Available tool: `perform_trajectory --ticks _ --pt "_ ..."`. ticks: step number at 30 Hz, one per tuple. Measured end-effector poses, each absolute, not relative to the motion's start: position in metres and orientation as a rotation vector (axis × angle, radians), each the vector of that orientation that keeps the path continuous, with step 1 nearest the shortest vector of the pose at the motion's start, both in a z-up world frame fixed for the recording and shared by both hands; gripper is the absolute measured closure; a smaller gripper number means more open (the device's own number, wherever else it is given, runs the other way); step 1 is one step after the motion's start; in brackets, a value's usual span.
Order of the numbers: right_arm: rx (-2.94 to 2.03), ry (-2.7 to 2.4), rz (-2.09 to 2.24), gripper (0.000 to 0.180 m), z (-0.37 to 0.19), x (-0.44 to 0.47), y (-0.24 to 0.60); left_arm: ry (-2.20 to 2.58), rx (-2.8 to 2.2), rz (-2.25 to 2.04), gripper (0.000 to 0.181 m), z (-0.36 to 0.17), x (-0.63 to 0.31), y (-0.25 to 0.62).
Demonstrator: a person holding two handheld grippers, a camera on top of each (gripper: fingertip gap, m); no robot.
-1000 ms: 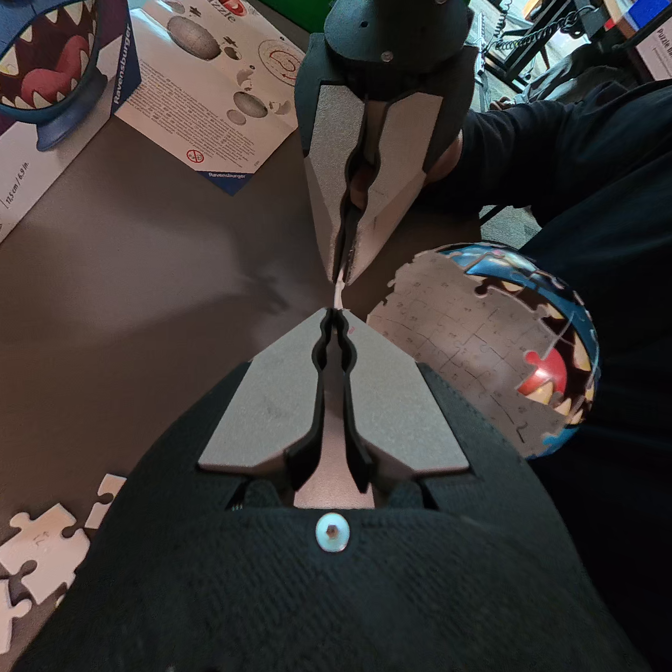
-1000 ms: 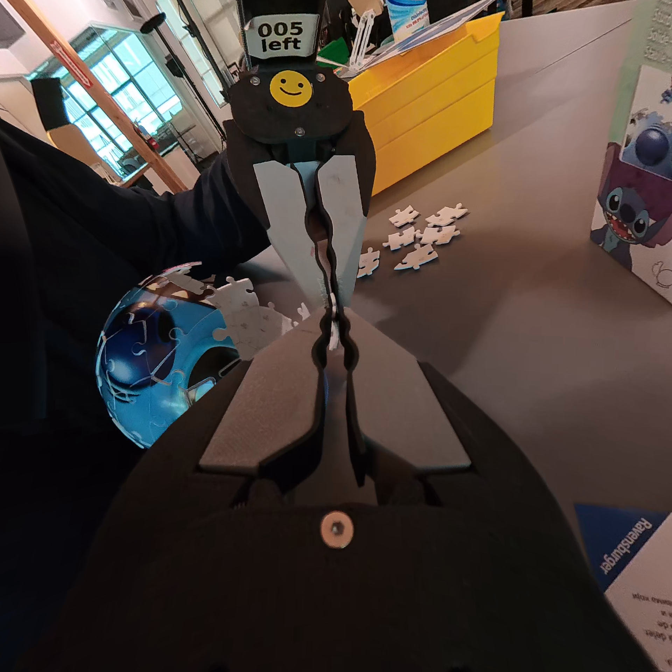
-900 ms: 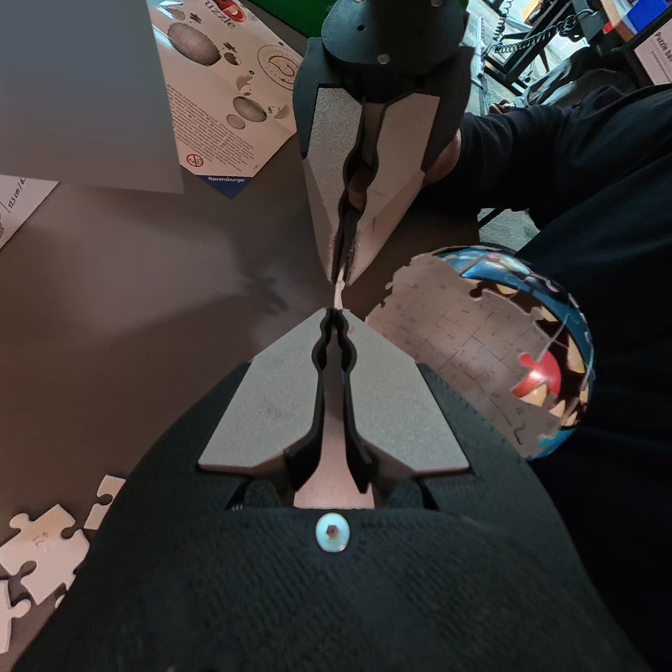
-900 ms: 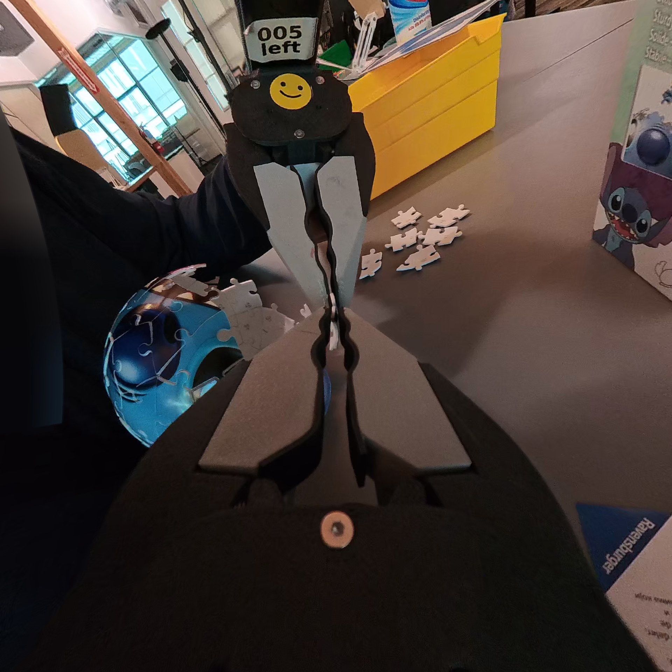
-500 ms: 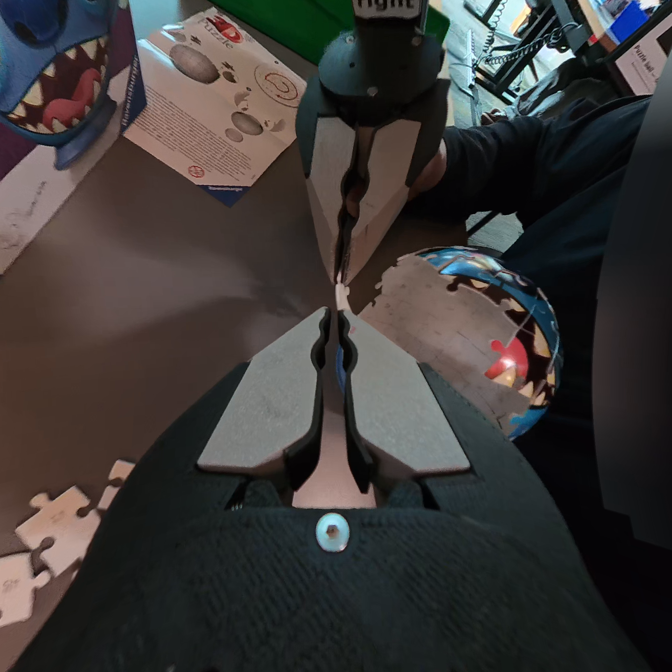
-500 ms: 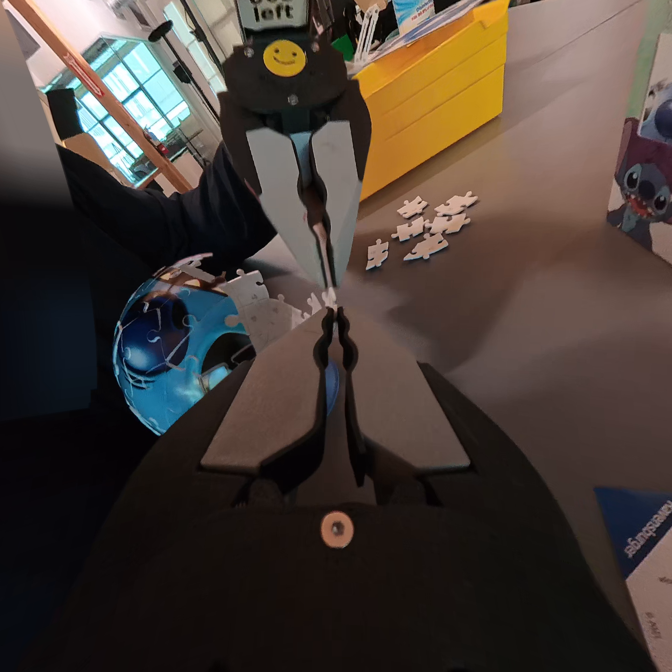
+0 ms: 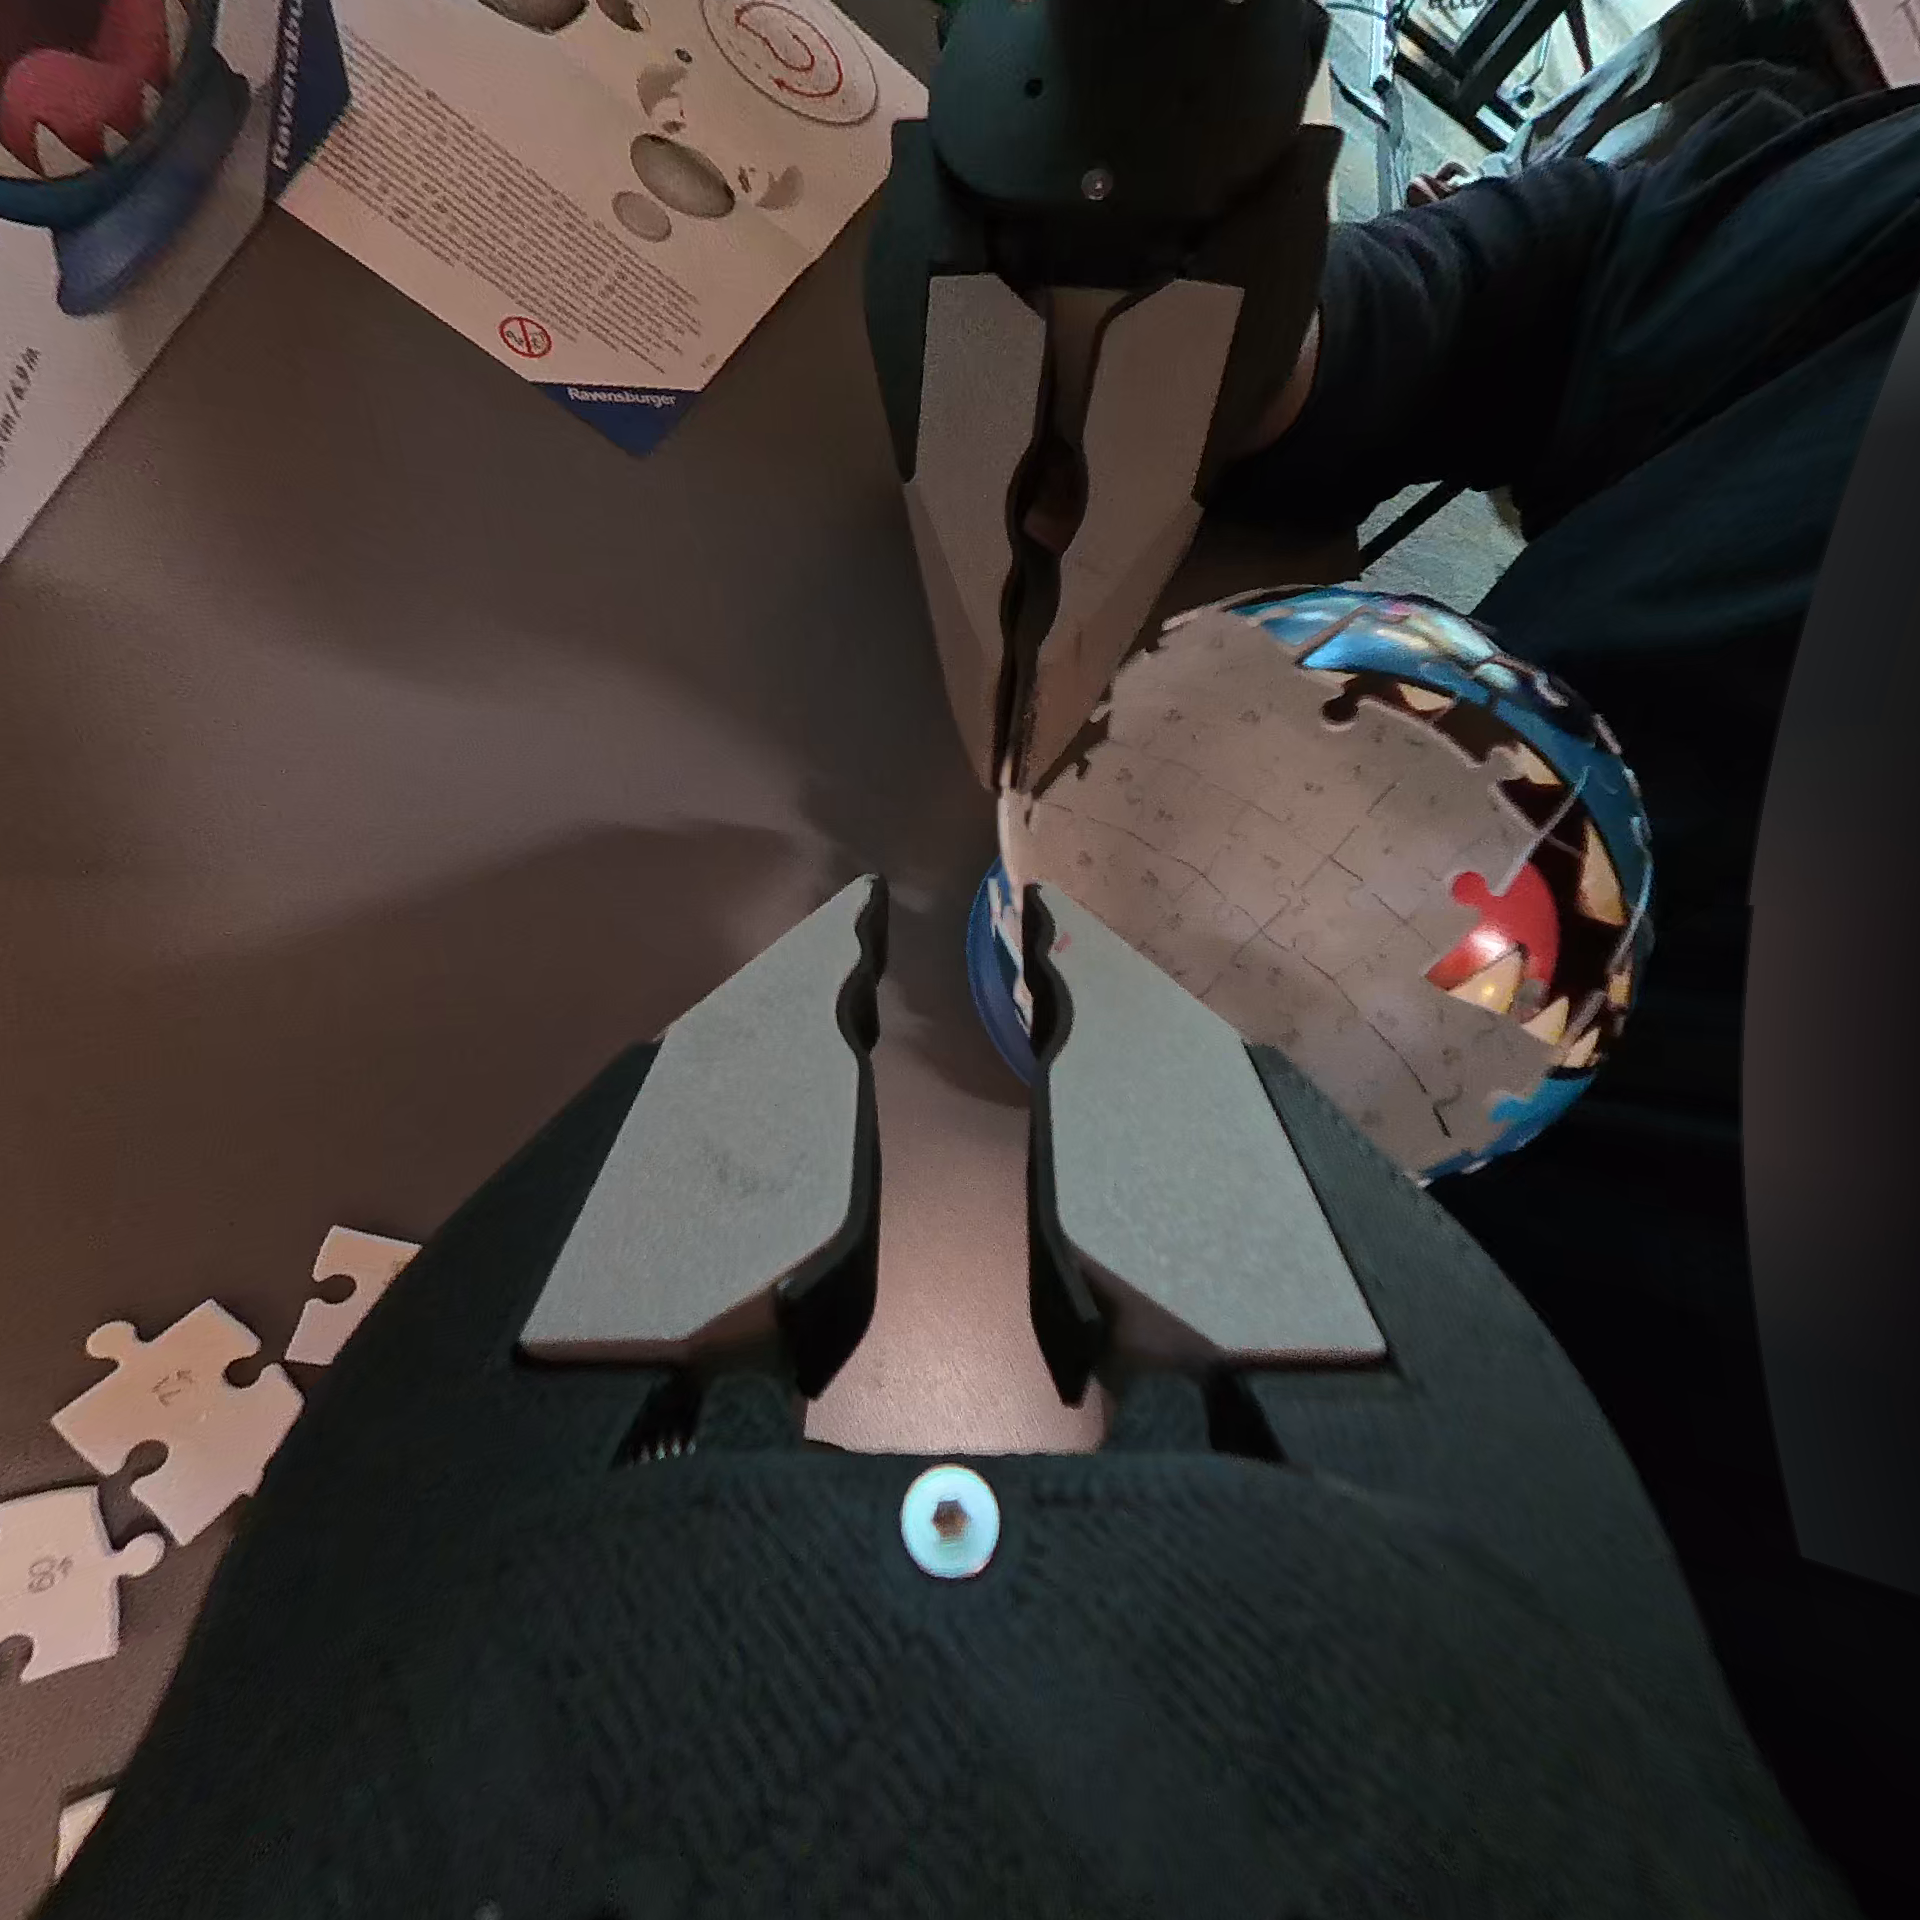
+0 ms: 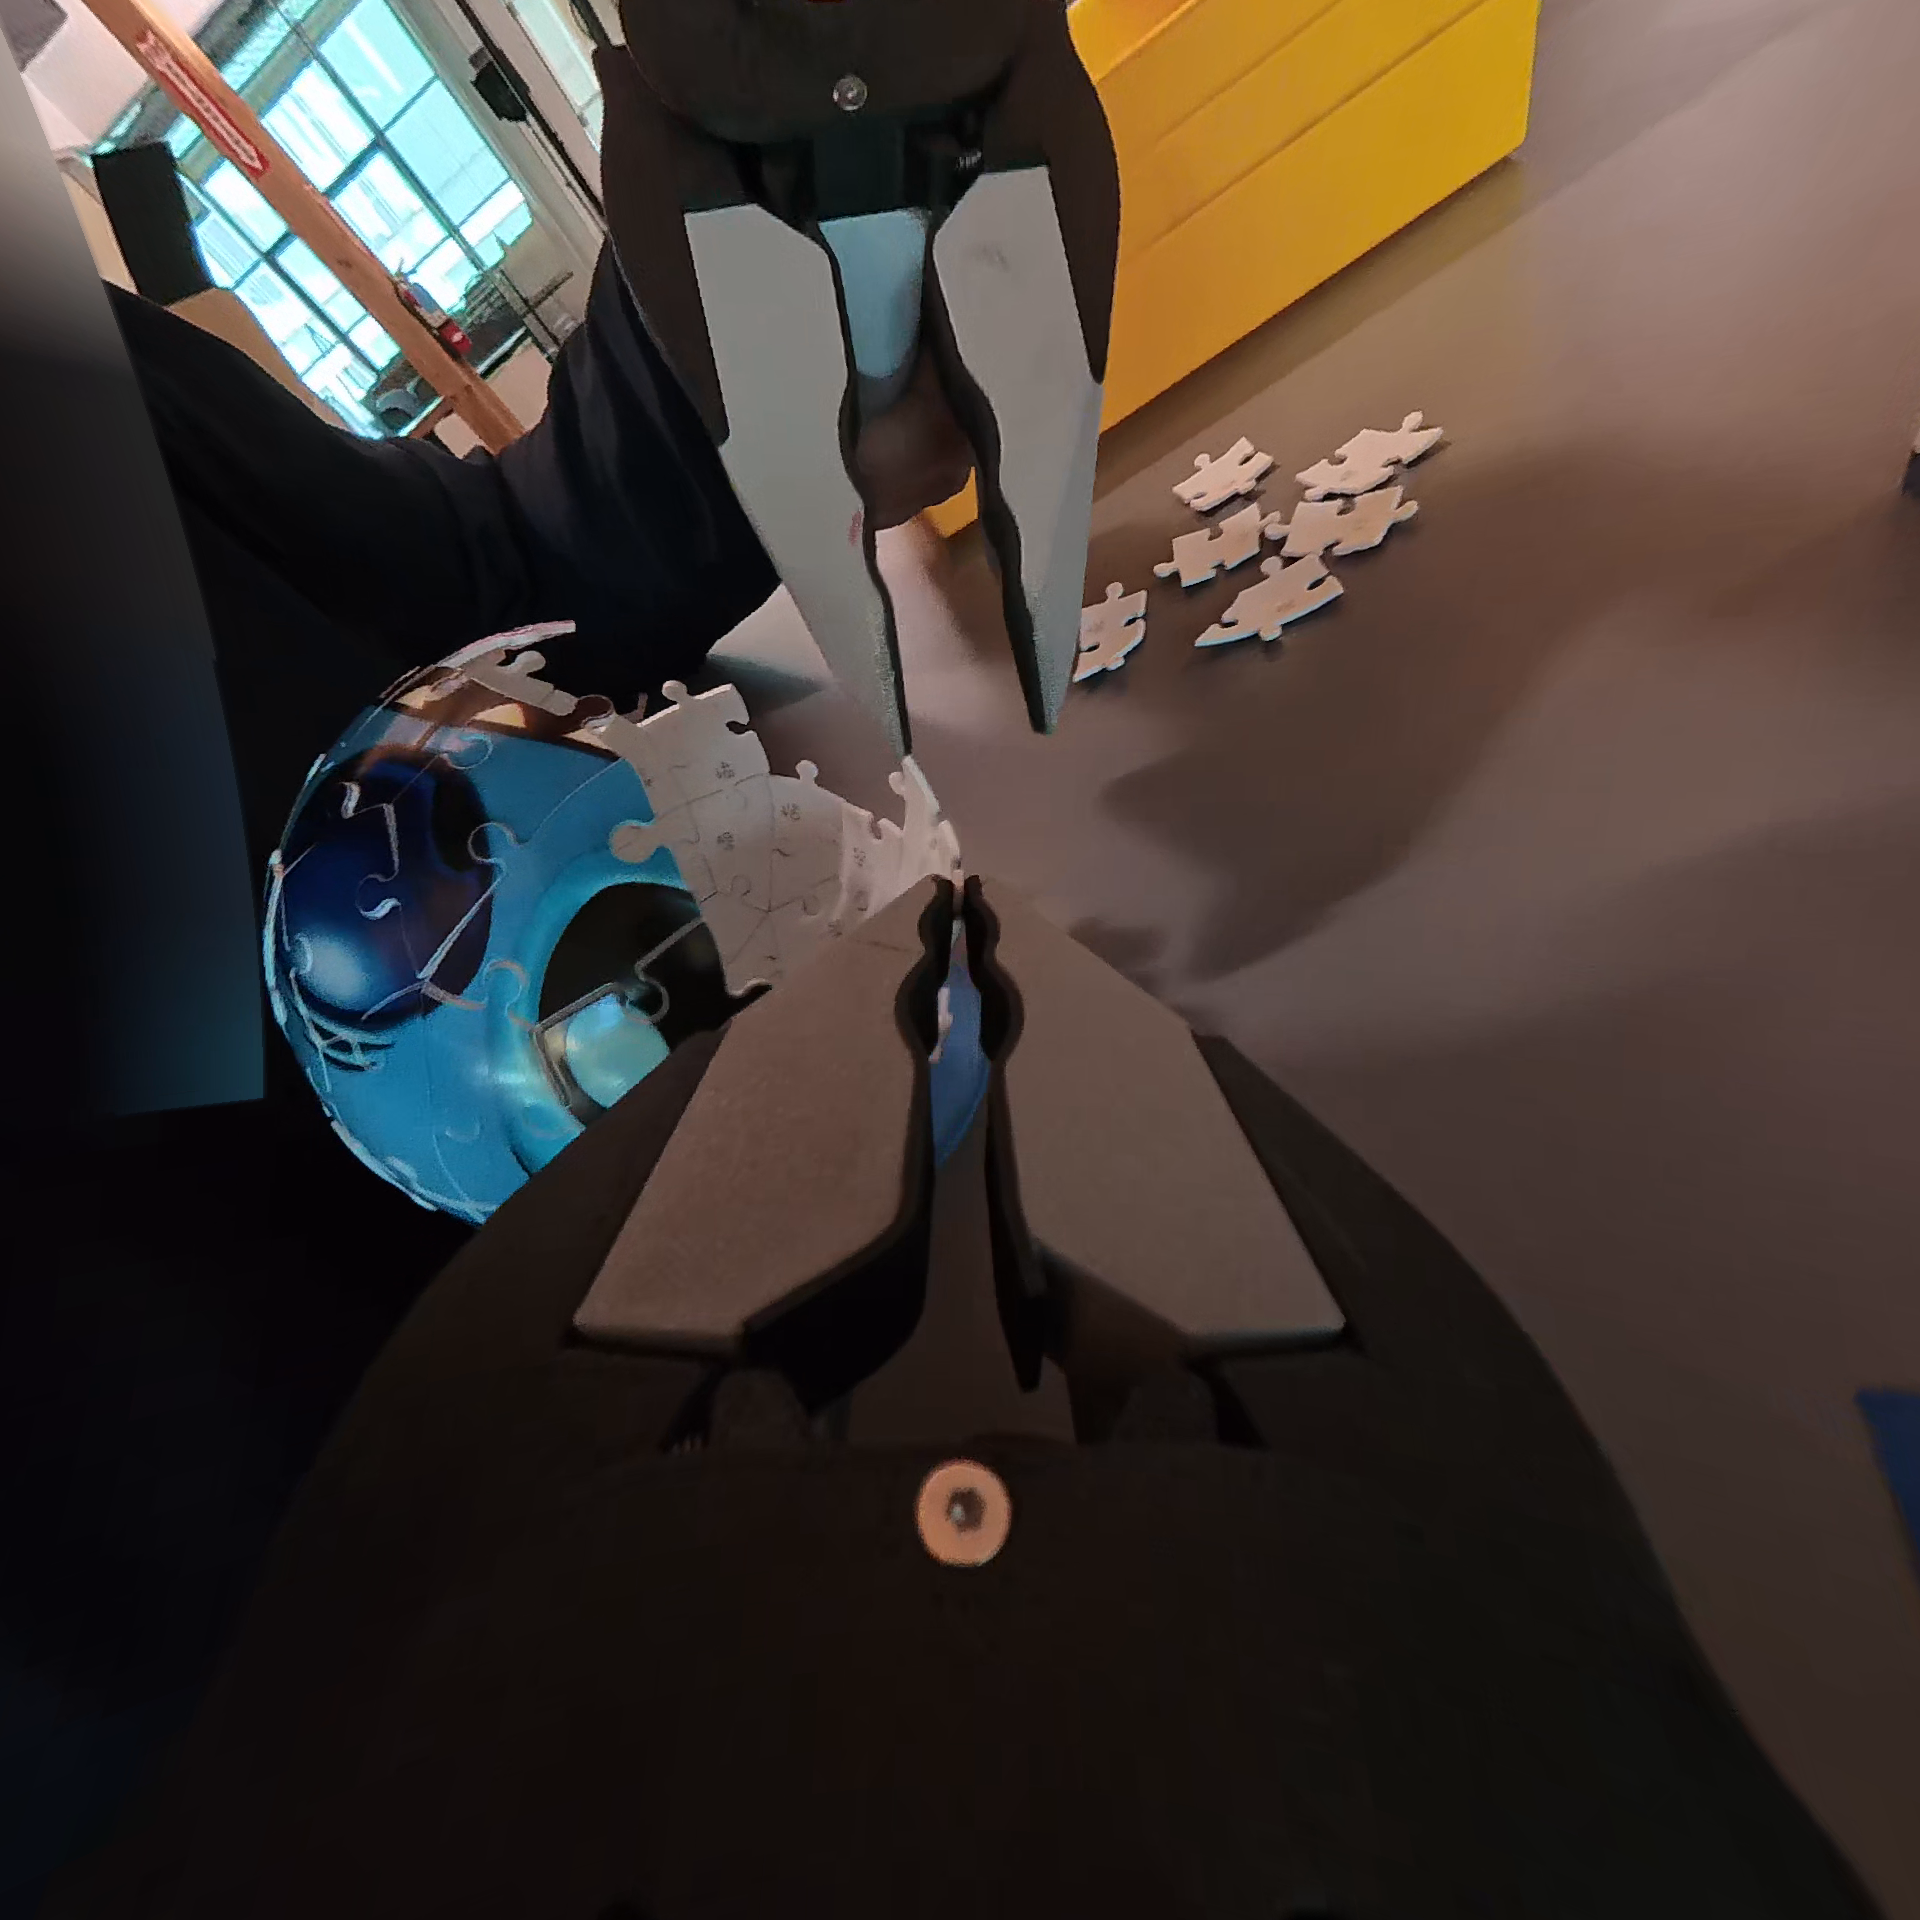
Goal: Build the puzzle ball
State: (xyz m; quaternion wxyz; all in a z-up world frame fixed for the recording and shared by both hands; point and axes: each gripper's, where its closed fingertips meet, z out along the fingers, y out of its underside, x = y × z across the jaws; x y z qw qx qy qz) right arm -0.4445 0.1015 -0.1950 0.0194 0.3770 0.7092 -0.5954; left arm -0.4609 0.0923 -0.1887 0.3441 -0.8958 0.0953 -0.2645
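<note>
The half-built puzzle ball [image 7: 1320, 883] is a blue shell with a white inside, and it hangs off the table's near edge. It also shows in the right wrist view [image 8: 436, 935]. My right gripper [image 8: 957, 883] is shut on the ball's jagged rim, with blue and white shell showing between its fingers. In the left wrist view the right gripper [image 7: 1013, 774] comes down from the top onto that rim. My left gripper [image 7: 951, 902] is open and empty, with its right finger beside the rim. In the right wrist view the left gripper [image 8: 971, 732] stands open just above the rim.
Loose white pieces [image 7: 177, 1392] lie at the lower left on the grey table [image 7: 416, 727], and several more [image 8: 1288, 530] lie near a yellow bin [image 8: 1299, 156]. An instruction leaflet [image 7: 623, 197] and the puzzle box [image 7: 42, 343] lie at the far left. Dark sleeves show behind both grippers. Both grippers' tips are close together, under 4 cm apart.
My left gripper was shut on the ball's rim tip to tip with the right one. It has let go and opened. The right gripper stays shut on the rim.
</note>
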Motion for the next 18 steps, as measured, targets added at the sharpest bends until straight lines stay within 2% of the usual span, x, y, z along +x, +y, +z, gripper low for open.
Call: perform_trajectory --ticks 18 --pt "1.228 2.126 -1.862 0.180 -0.1931 -0.4458 0.1068 0.231 -2.300 -0.703 0.160 -0.1851 -0.4643 0.0935"
